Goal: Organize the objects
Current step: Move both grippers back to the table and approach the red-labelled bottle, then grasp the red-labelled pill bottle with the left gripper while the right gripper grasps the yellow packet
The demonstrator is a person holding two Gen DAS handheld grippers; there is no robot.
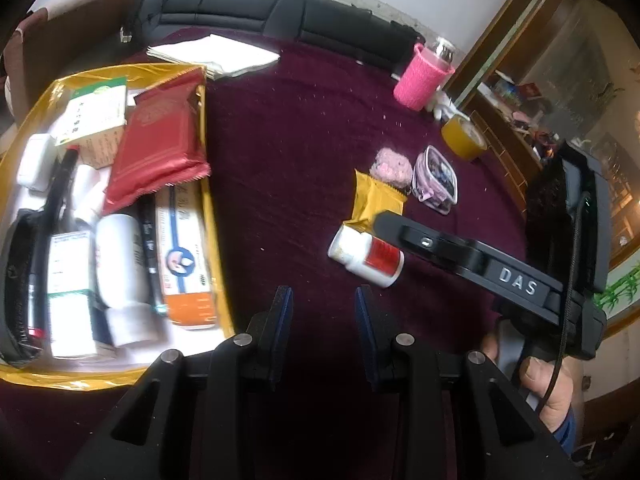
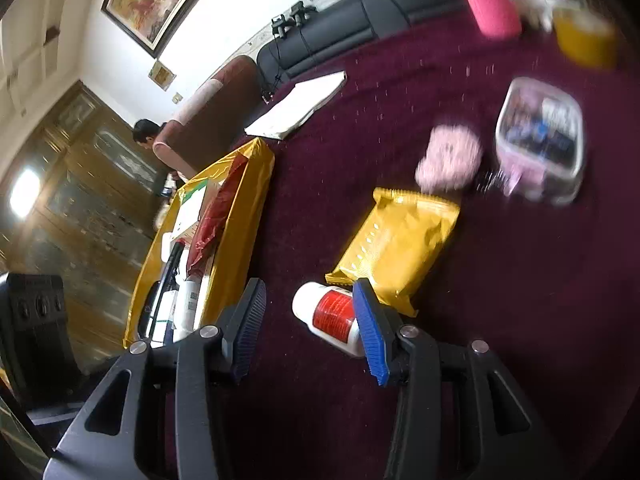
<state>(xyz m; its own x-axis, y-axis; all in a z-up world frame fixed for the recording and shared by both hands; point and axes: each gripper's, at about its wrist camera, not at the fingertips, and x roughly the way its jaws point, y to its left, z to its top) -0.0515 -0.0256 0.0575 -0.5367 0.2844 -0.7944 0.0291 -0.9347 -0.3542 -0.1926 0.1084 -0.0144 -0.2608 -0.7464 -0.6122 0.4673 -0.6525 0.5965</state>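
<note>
A white pill bottle (image 1: 366, 256) with a red label lies on its side on the maroon cloth, touching a yellow snack packet (image 1: 376, 200). My left gripper (image 1: 323, 312) hovers open just in front of them, with nothing between its fingers. In the right wrist view the bottle (image 2: 332, 316) lies close to the inner side of the right fingertip, partly hidden by it. My right gripper (image 2: 308, 328) stands open around that spot, and its pads do not press on the bottle. At the left, a gold box (image 1: 212, 216) holds a red packet (image 1: 160, 140), cartons and bottles.
Beyond the yellow packet lie a pink fluffy item (image 1: 391, 166) and a clear pouch (image 1: 436, 180). A yellow tape roll (image 1: 464, 138) and a bottle in a pink sleeve (image 1: 424, 76) stand near the table's right edge. White papers (image 1: 216, 54) lie at the back.
</note>
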